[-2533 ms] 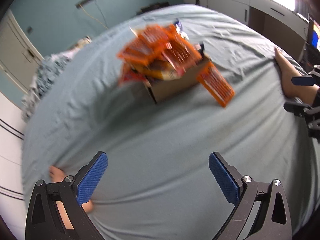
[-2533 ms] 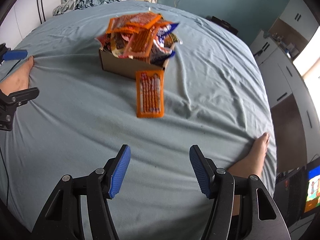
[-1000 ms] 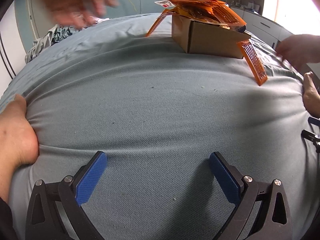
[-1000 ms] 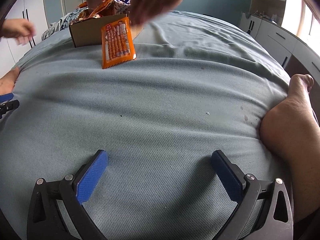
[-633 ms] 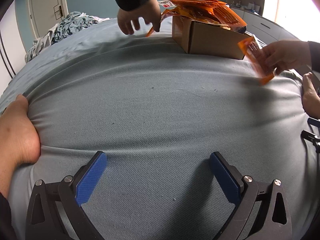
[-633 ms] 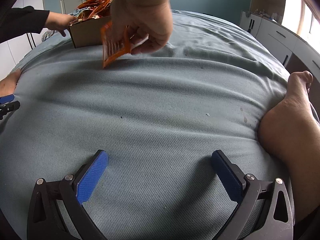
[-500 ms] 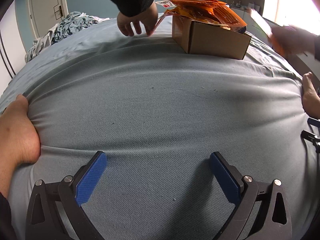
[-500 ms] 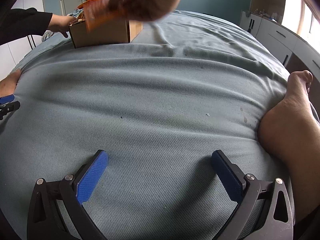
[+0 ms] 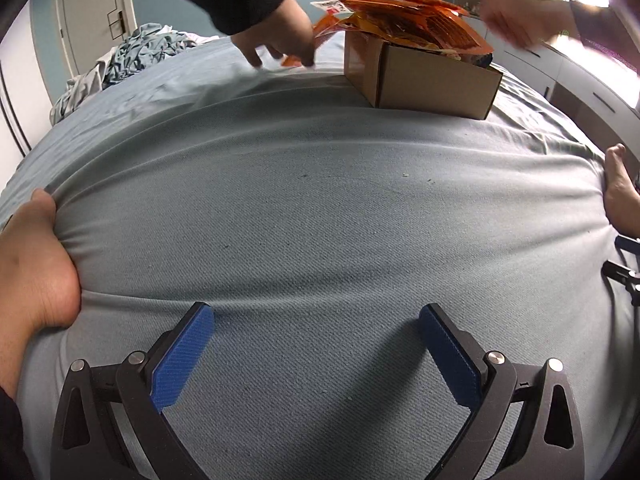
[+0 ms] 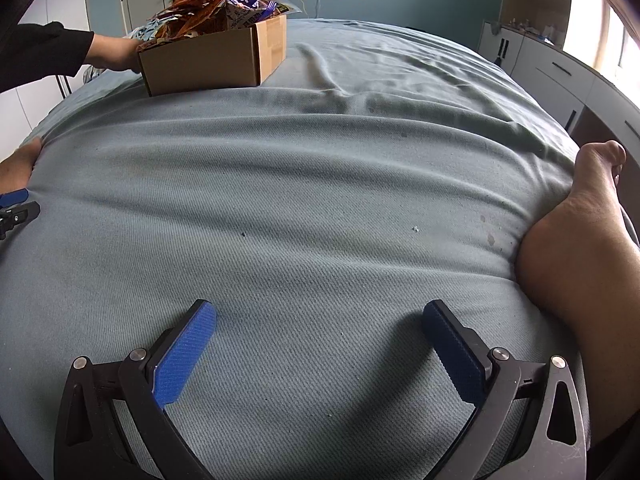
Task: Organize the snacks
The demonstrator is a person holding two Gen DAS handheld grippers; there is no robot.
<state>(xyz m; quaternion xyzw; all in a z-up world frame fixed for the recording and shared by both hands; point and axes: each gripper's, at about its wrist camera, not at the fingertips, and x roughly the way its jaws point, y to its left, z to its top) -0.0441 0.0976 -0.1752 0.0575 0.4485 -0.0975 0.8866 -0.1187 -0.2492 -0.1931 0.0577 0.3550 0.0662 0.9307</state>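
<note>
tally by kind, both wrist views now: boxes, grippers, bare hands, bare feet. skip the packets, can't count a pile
Cardboard box: 1
Grippers: 2, left gripper and right gripper, both open, lying on the bed sheet
Bare hands: 2, one at the packets left of the box, one blurred to the right of the pile
Bare feet: 2, left foot and right foot
Total: 7

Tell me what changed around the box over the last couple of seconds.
The orange packet that leaned on the box was lifted away by the right hand; it no longer lies on the bed. The left hand reached in beside the box, at a packet hanging over it. Both claws stayed open and empty, the box in place.
</note>
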